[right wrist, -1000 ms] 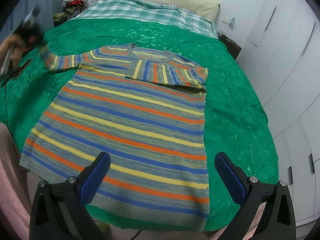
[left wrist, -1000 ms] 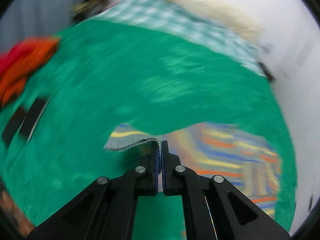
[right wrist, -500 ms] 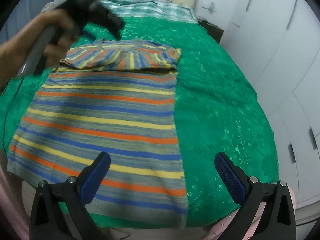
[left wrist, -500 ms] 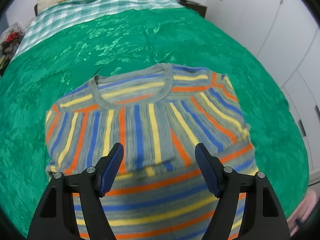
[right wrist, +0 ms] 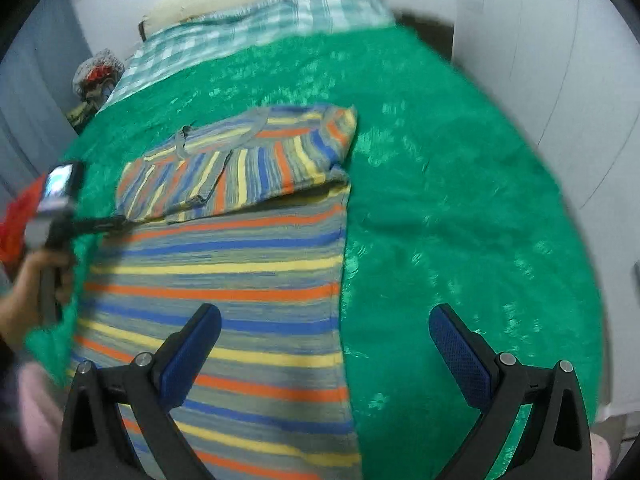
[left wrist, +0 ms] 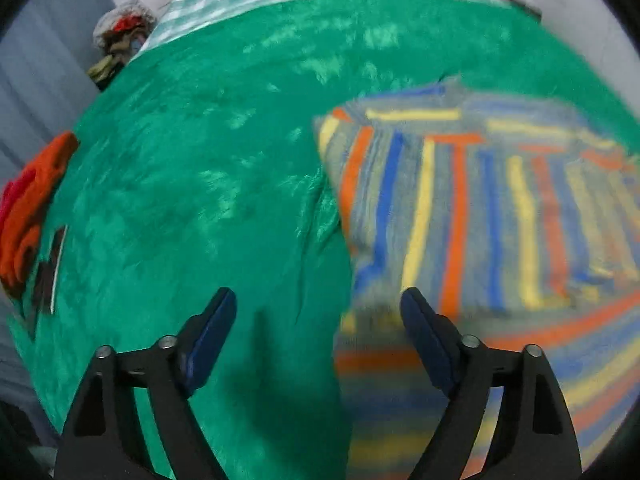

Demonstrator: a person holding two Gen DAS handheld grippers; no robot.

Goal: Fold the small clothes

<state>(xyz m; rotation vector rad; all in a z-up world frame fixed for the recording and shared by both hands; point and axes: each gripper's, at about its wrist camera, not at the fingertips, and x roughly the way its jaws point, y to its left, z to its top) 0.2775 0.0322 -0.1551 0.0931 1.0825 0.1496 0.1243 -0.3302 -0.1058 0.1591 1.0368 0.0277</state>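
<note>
A: While both sleeves lie folded across the chest, the striped sweater sits flat on the green bedspread, collar toward the checked sheet.

B: And the left gripper, how does it stand?

A: Spread wide, nothing between its 2 blue pads. It hangs over the sweater's left edge, 1 pad above bare bedspread, the other above the stripes. That view is blurred.

B: Right gripper?

A: Also wide apart and holding nothing. It hovers near the hem, 1 pad over the sweater body, the other over green cloth.

B: Anything off to the side?

A: Orange and red clothing lies at the bed's left edge, with a bundle of clothes beyond it by the wall. From the right wrist view, the person's left hand grips the tool's handle beside the sweater.
</note>
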